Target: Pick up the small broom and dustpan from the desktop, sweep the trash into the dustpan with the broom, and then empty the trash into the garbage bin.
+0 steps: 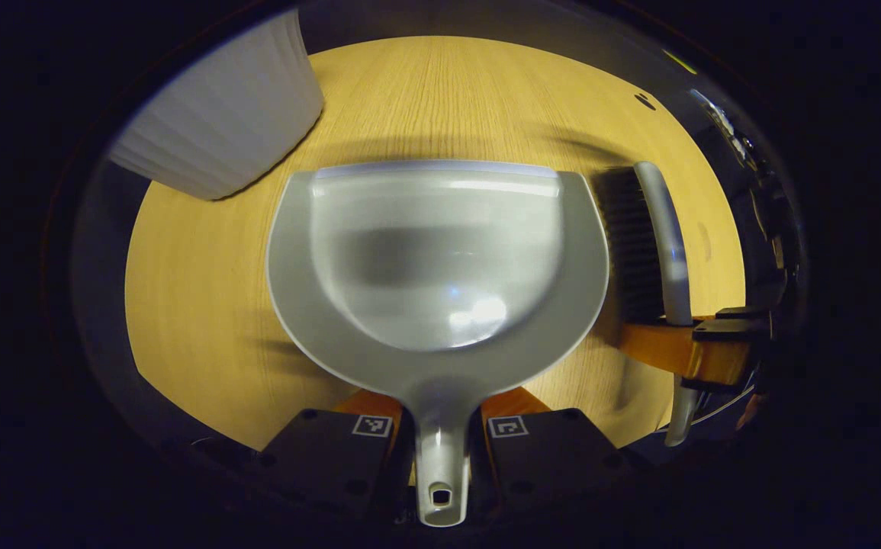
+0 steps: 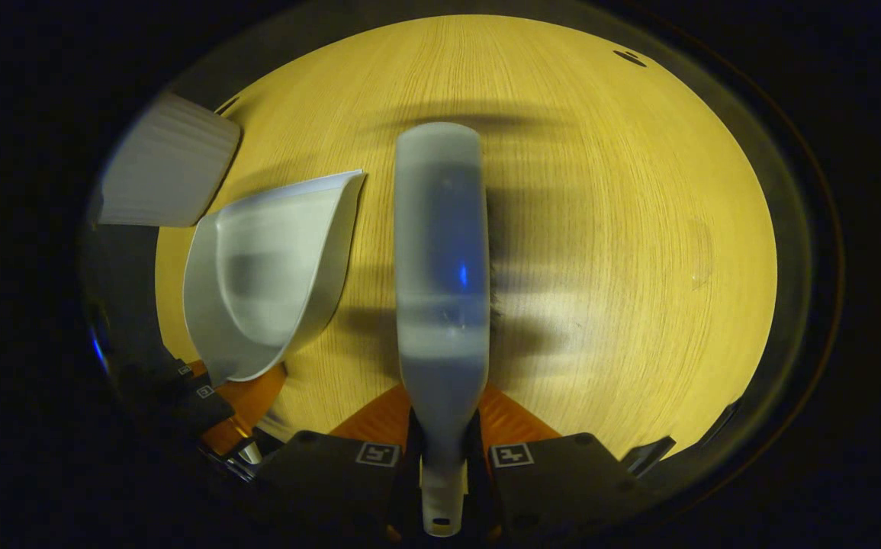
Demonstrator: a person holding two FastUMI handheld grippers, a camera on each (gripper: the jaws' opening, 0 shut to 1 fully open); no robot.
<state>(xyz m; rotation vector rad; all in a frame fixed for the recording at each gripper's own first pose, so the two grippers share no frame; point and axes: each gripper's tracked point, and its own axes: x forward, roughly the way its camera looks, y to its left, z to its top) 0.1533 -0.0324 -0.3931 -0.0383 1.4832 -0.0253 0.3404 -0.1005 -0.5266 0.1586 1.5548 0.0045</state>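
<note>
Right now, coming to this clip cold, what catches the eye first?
The grey dustpan dominates the left gripper view, its handle clamped between the left gripper fingers, its pan looking bare above the wooden desktop. In the right gripper view the broom runs straight up from the right gripper, which grips its handle. A ribbed white garbage bin sits at the desktop's far left corner.

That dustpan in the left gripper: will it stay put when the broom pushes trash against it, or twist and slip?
The dustpan looks like thin, glossy moulded plastic, so probably light and rigid. The left gripper holds only its narrow handle, so a sideways shove from the broom might pivot it. The smooth wooden desktop likely offers little grip under its lip.
</note>
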